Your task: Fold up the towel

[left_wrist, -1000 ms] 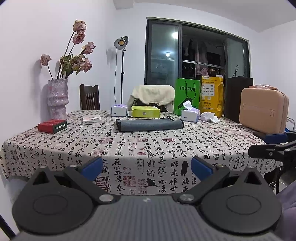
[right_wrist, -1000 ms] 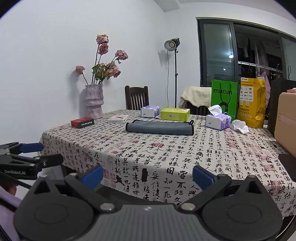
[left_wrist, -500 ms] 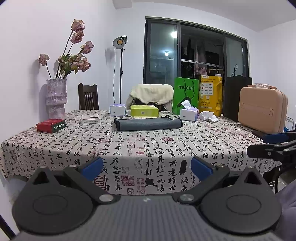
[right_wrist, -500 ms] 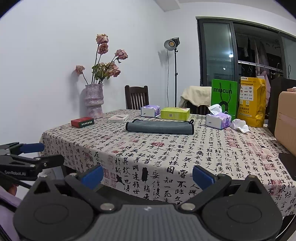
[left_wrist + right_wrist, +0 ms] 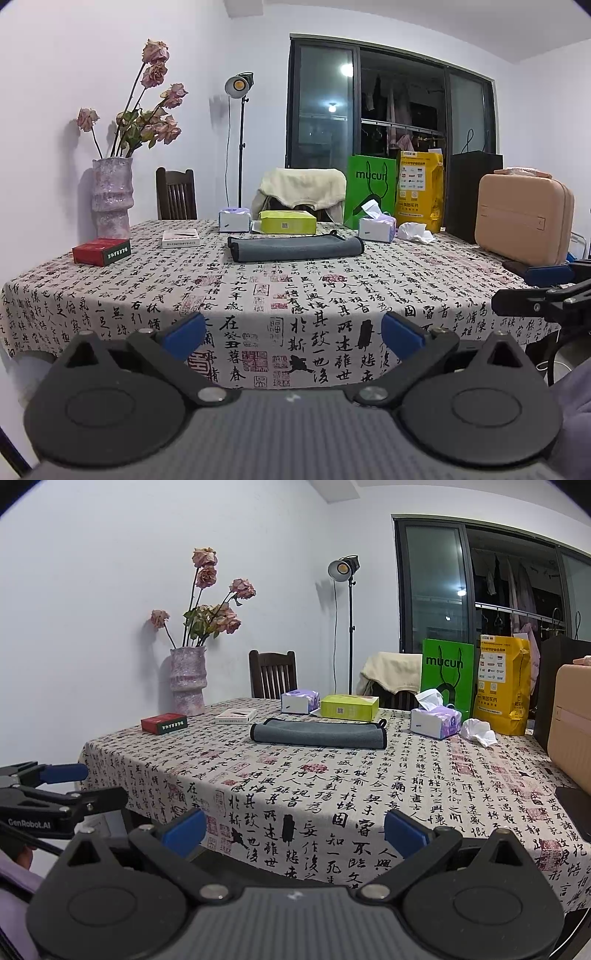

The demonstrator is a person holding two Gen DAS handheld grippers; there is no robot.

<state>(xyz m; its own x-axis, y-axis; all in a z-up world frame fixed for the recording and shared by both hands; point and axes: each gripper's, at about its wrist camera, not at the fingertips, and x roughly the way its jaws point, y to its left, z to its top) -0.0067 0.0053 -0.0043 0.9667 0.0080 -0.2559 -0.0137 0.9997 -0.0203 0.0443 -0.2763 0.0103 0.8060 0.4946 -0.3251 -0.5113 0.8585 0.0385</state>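
Both grippers sit off the near edge of the desk (image 5: 110, 291), empty. The left gripper (image 5: 293, 334) and right gripper (image 5: 295, 829) each have their jaws spread wide. The grey towel (image 5: 295, 248) lies folded far across the desk, just in front of the yellow-green box (image 5: 287, 221). The tan case (image 5: 570, 720) is cut off at the right wrist view's edge.

Grey towel (image 5: 295, 248); tablecloth (image 5: 295, 295) white, black calligraphy, red seals.
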